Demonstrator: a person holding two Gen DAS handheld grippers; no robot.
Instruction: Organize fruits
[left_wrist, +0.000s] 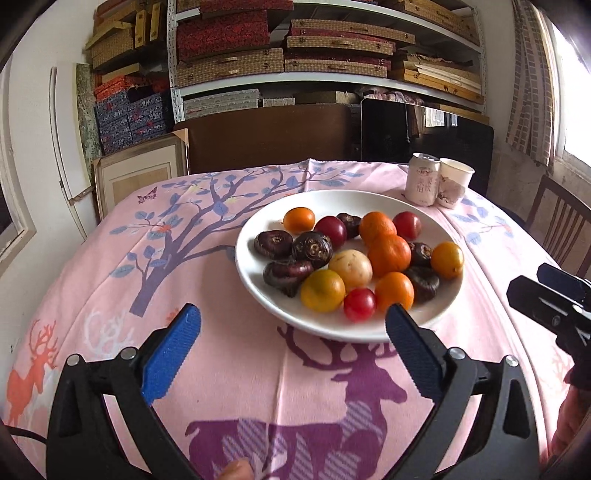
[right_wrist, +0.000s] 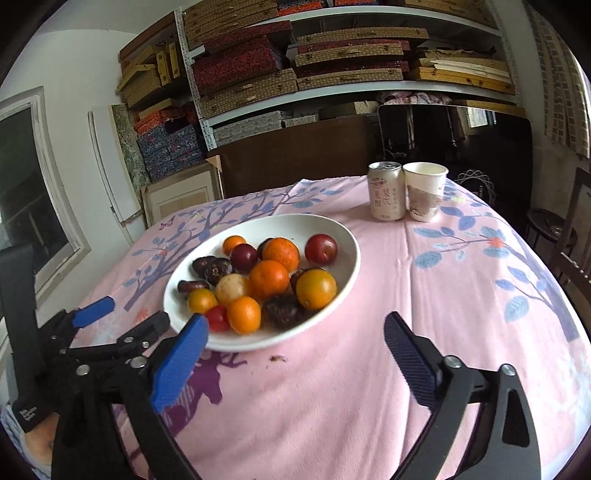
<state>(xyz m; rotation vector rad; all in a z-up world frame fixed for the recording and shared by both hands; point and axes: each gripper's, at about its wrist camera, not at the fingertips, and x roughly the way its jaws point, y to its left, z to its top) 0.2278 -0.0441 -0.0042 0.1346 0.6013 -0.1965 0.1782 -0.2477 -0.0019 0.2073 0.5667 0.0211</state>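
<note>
On the pink tablecloth sits a white plate, heaped with oranges, red plums, dark water chestnuts and one pale potato. Beyond the plate, to its right, a drink can and a paper cup stand touching. Near the plate's front rim, the left gripper and right gripper hover spread wide, both empty.

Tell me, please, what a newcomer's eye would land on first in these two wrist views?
Probably the white plate mid-table, heaped with orange, red, yellow and dark brown fruits, on a pink tablecloth printed with deer and blue-leafed trees. Behind it, a drink can and a paper cup stand side by side. The left gripper and right gripper hover open, empty.
</note>
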